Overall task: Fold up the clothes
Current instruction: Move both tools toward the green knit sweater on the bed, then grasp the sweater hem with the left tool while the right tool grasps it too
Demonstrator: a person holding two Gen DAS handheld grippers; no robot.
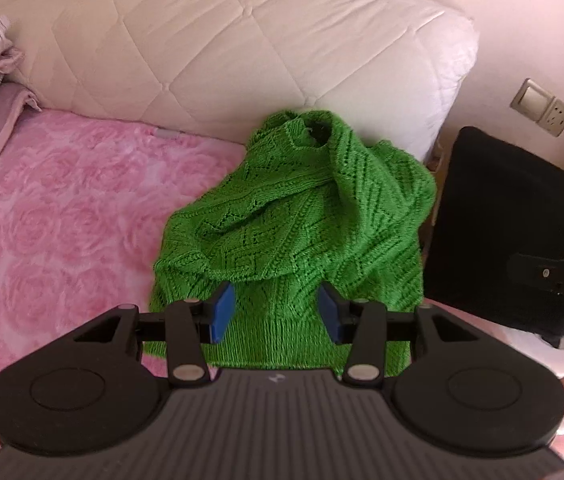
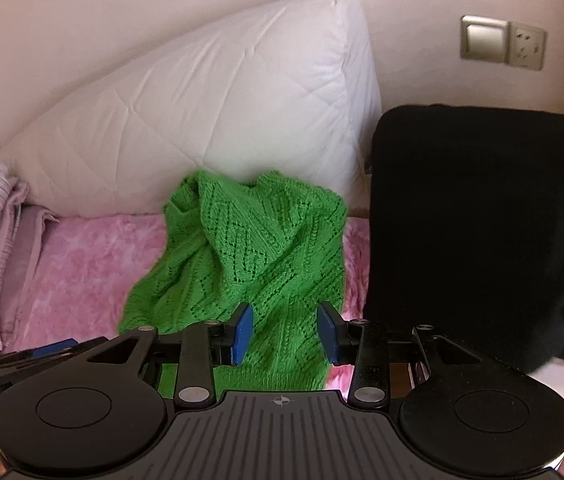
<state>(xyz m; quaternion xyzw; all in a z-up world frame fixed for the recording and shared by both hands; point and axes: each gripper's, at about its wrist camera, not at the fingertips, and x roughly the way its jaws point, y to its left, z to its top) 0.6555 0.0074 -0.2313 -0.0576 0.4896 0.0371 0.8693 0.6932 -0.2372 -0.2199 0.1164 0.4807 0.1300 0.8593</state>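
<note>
Where pink rose-print bedding (image 1: pixel 62 216) meets a white quilted cushion (image 1: pixel 242 60) at the wall, green sweater (image 1: pixel 294 224) lies crumpled, neck twd cushion, hem twd grippers. Left gripper (image 1: pixel 278 312) & right gripper (image 2: pixel 285 330): jaws apart, holding nothing.

Between the left gripper's (image 1: pixel 276 312) apart fingers lies only the green sweater (image 1: pixel 302 216), nothing pinched. Left of those fingers the pink blanket (image 1: pixel 62 208) is bare and passable. Beyond the fingertips the white pillow (image 1: pixel 242 52) blocks the way. Right of the right gripper's (image 2: pixel 285 330) fingers a black garment (image 2: pixel 482 216) stands close, narrowing that side.
</note>
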